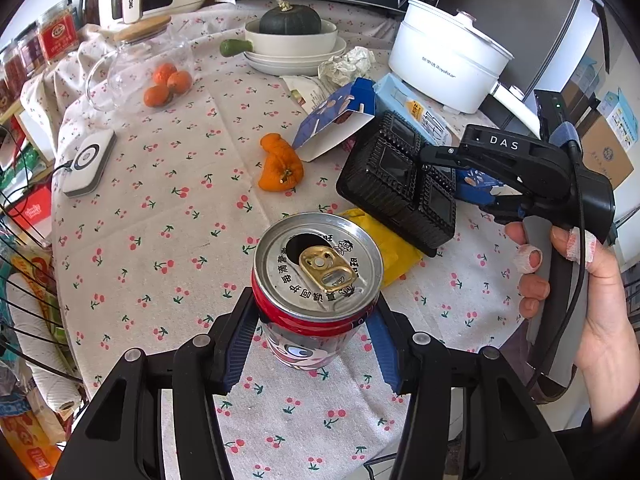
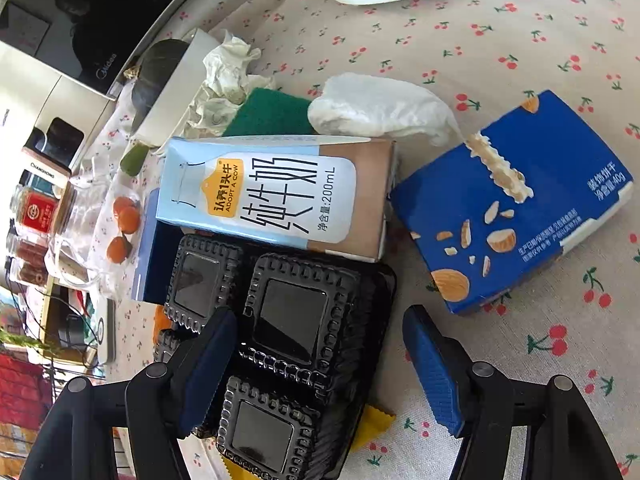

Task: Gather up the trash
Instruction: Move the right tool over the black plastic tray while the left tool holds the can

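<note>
The left gripper point(image 1: 316, 340) clamps the opened red can point(image 1: 316, 280) between both pads for removal as trash, while the right gripper point(image 2: 320, 364), fingers spread wide, straddles the black plastic tray point(image 2: 280, 352) between them, apparently positioned for pickup.

You are looking at an opened red can point(image 1: 316, 292) standing upright, tab lifted; a black biscuit tray point(image 2: 280, 360) is tilting over a yellow wrapper point(image 1: 392, 248) (its edge peeking out); a milk carton point(image 2: 276, 196) is lying flat beside a torn blue box point(image 2: 516, 216); orange peel point(image 1: 280, 164) is sitting nearby.
</note>
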### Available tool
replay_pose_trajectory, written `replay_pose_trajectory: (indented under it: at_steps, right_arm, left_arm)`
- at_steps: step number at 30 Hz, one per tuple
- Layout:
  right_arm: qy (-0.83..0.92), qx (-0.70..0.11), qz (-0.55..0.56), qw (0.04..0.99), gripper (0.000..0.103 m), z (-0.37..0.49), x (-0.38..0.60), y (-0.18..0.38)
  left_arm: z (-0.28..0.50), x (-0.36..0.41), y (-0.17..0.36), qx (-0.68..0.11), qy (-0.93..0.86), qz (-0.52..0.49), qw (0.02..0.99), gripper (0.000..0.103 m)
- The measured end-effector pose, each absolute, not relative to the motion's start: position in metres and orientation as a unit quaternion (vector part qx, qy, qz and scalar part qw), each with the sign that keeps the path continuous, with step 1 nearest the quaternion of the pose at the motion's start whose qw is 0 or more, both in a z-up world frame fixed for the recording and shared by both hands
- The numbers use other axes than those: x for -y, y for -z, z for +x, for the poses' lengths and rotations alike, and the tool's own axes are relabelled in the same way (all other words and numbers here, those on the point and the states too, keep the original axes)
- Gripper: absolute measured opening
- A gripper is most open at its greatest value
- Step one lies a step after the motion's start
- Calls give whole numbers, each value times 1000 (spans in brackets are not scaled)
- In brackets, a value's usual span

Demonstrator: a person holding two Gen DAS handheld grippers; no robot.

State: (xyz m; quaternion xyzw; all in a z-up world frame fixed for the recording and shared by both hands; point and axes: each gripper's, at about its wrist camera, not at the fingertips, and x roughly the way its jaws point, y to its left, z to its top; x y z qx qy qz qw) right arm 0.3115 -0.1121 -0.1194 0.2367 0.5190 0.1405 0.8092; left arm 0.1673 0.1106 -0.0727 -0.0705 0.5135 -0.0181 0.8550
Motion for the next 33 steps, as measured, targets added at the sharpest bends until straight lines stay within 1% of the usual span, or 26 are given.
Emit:
replay_pose_trajectory:
  at_steps: [1,4,6,7,8,9,13,15,16,17,18,19,20,23,26,33]
  right_arm:
    - [-156,-511,238,811,55,311,112,118]
    - [-161,-514,211,816,50,308,109,111]
    - [-161,-517,197,817,48,303,110,107]
    - [-162,-517,195,817,37,301,112,104]
    - [-166,-516,194,817,3,298,114,100]
    - [-166,-519,190,817,10,295,117,97]
    - [-163,-518,158,824,10,285,126,87]
    - [-157,-526,160,820,12,281,135,87]
    - [-151,-532,162,817,18,279,140,86]
    - [-146,-537,164,814,34,278,144,86]
    - [-145,-539,166,813,46,275,146,84]
    - [-144,-538,166,814,67,273,147,82]
    - [-143,-535,162,816,74,271,146,79]
    - [-155,-530,123,825,75,266,127,72]
    - [-168,-534,85,824,76,265,99,78]
    - [-163,-554,115,808,75,279,75,114]
  left_arm:
    - [168,-110,73,-514,18,-70,855,56]
    - [167,-106,72,-512,20,-69,856,56]
    - [167,-105,70,-509,23,-70,858,56]
    - [166,-104,68,-507,24,-70,859,56]
    - [166,-102,67,-505,25,-71,860,56]
    - [165,-101,65,-503,27,-70,861,56]
    - [164,-94,61,-498,33,-73,863,56]
    - [163,-94,60,-497,34,-75,864,56]
    - [162,-95,59,-497,33,-73,864,56]
    - [162,-97,60,-497,30,-72,864,56]
    - [162,-99,60,-498,27,-71,864,56]
    - [161,-102,62,-499,24,-71,863,56]
    - [161,-106,63,-500,20,-73,863,56]
    - [159,-118,66,-502,10,-82,861,56]
    - [157,-126,66,-503,6,-84,860,56]
    - [154,-134,65,-502,10,-87,860,56]
